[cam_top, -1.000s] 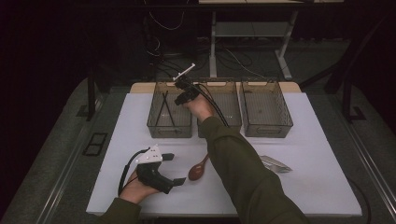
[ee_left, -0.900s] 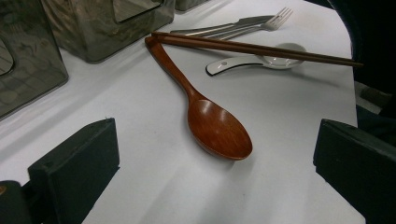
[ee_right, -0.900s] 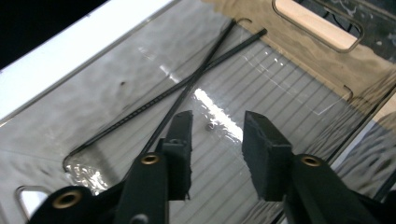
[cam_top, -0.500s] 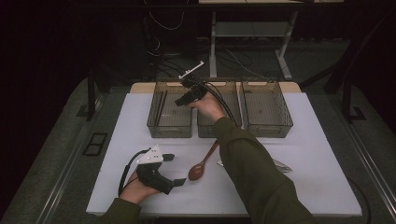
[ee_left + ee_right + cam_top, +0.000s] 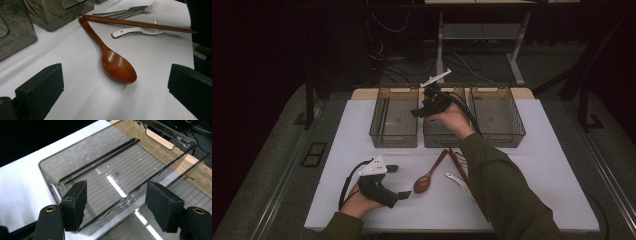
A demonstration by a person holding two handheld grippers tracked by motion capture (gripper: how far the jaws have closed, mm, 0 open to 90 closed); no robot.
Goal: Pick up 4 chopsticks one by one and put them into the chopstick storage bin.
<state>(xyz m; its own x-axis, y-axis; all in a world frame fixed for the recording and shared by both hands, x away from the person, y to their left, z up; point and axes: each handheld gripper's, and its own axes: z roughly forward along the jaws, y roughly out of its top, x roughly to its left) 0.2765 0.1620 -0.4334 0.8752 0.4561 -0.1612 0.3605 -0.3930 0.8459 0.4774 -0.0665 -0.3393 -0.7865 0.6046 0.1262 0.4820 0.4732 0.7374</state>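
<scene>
Above the bins, the right gripper [image 5: 424, 106] hangs empty, its jaws just spread apart, black chopsticks [image 5: 100, 161] lying in the left bin [image 5: 377, 135] below. Nearer me, the left gripper [image 5: 396, 181] sits wide open facing the wooden spoon [image 5: 117, 66]; it should pinch the handle squarely.

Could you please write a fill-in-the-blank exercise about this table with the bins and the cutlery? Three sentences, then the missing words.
1. At the far side of the table stand ____ clear bins in a row.
2. Two thin black chopsticks lie inside the ____ bin of the row, seen from the high view.
3. The left tool, jaws open, points at a brown wooden ____ lying on the white surface.

Missing words: three; left; spoon
</scene>
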